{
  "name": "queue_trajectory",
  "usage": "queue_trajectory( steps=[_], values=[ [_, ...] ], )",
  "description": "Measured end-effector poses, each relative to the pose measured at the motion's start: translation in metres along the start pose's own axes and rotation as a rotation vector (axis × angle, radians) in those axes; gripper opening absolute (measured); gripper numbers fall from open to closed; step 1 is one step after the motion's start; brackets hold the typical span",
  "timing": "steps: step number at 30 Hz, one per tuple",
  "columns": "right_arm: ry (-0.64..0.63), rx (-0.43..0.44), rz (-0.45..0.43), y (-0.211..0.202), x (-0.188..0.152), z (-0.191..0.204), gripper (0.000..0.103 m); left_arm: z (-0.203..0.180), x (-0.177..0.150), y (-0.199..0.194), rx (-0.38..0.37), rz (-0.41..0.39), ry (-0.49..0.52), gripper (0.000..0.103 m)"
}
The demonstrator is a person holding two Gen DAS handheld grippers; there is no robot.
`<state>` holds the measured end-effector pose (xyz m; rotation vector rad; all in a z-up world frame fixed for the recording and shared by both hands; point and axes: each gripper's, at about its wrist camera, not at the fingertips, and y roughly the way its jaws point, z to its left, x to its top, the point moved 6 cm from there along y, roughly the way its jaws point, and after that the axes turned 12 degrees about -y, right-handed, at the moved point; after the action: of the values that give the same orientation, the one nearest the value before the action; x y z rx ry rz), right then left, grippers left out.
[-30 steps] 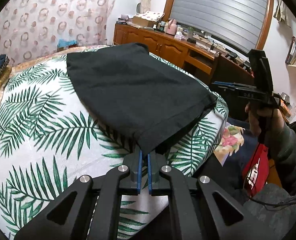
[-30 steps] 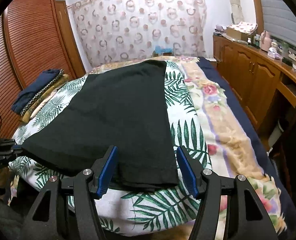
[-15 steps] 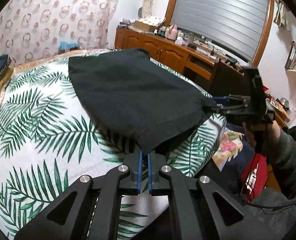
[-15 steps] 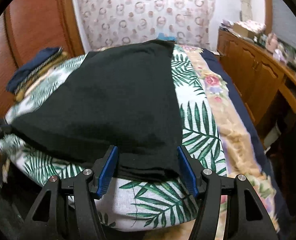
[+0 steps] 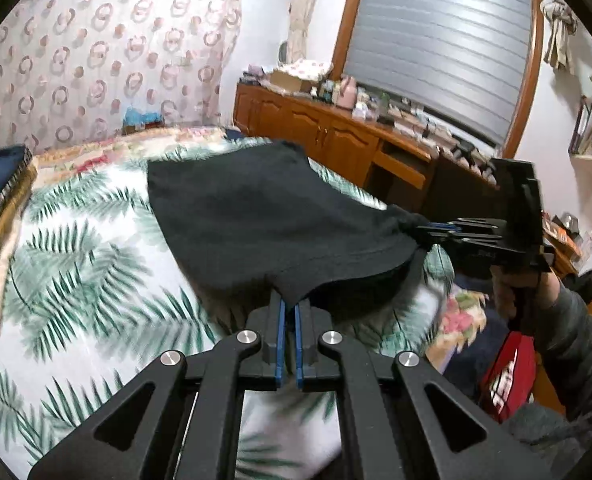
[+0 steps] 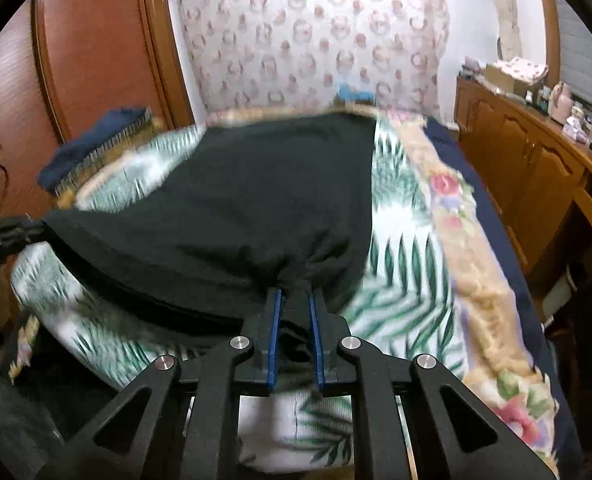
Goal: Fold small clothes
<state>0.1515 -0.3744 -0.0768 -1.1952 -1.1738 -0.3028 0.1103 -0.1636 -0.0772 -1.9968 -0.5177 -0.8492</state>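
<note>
At the near edge of the bed (image 6: 492,280), the right gripper (image 6: 295,300) is seen with its blue pads closed on a bunched near corner of the black garment (image 6: 264,200); its jaws have just been closing, and the cloth is gathered into puckers between them. In the left wrist view, the left gripper (image 5: 289,312) is clamped tight on the other near corner of the same garment, a thin point of fabric being pinched between the pads. Both near corners are thus held, and the hem between them is raised off the palm-leaf bedspread (image 5: 76,260), sagging a little in the middle. From this held hem the garment stretches straight away from both grippers, its long axis running from the near edge of the bed toward the far edge by the patterned curtain (image 6: 316,40); the far end lies flat on the bedspread. The coming move is judged to turn on that layout: the far hem lies directly ahead of both grippers, so the held edge would have to be carried forward along the long axis and laid over the far end. Neither hand is clearly nearer to it; the two are set about level, one at each near corner. Beyond the garment, at the far left corner of the bed, a stack of folded cloth topped in navy (image 6: 96,140) is seen, well apart from the work.
</note>
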Motion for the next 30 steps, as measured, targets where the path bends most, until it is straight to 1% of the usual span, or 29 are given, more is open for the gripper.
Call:
queue_trajectory(
  steps=[3, 6, 9, 13, 15, 18, 21, 25, 30],
  values=[
    [-0.015, -0.005, -0.065, -0.011, 0.031, -0.009, 0.012, 0.006, 0.031, 0.003, -0.001, -0.045, -0.004, 0.005],
    [-0.051, -0.024, -0.091, -0.007, 0.059, -0.015, 0.012, 0.015, 0.062, 0.013, 0.006, -0.071, -0.009, 0.005],
    [-0.072, -0.036, -0.098, 0.007, 0.082, -0.025, 0.012, 0.03, 0.09, 0.026, 0.019, -0.082, -0.028, 0.005],
    [-0.092, -0.038, -0.088, 0.035, 0.112, -0.035, 0.012, 0.05, 0.123, 0.047, 0.068, -0.096, -0.024, 0.005],
    [-0.112, -0.049, -0.076, 0.053, 0.123, -0.035, 0.012, 0.062, 0.135, 0.063, 0.086, -0.087, -0.038, 0.005],
    [-0.118, -0.056, -0.056, 0.079, 0.134, -0.037, 0.012, 0.08, 0.147, 0.085, 0.117, -0.075, -0.051, 0.005],
    [-0.115, -0.058, -0.036, 0.103, 0.143, -0.041, 0.012, 0.094, 0.156, 0.103, 0.128, -0.061, -0.064, 0.005],
    [-0.081, -0.052, -0.002, 0.122, 0.149, -0.047, 0.012, 0.104, 0.159, 0.119, 0.141, -0.039, -0.071, 0.005],
    [-0.072, -0.059, 0.032, 0.132, 0.159, -0.051, 0.013, 0.11, 0.163, 0.136, 0.167, -0.016, -0.058, 0.005]
  ],
)
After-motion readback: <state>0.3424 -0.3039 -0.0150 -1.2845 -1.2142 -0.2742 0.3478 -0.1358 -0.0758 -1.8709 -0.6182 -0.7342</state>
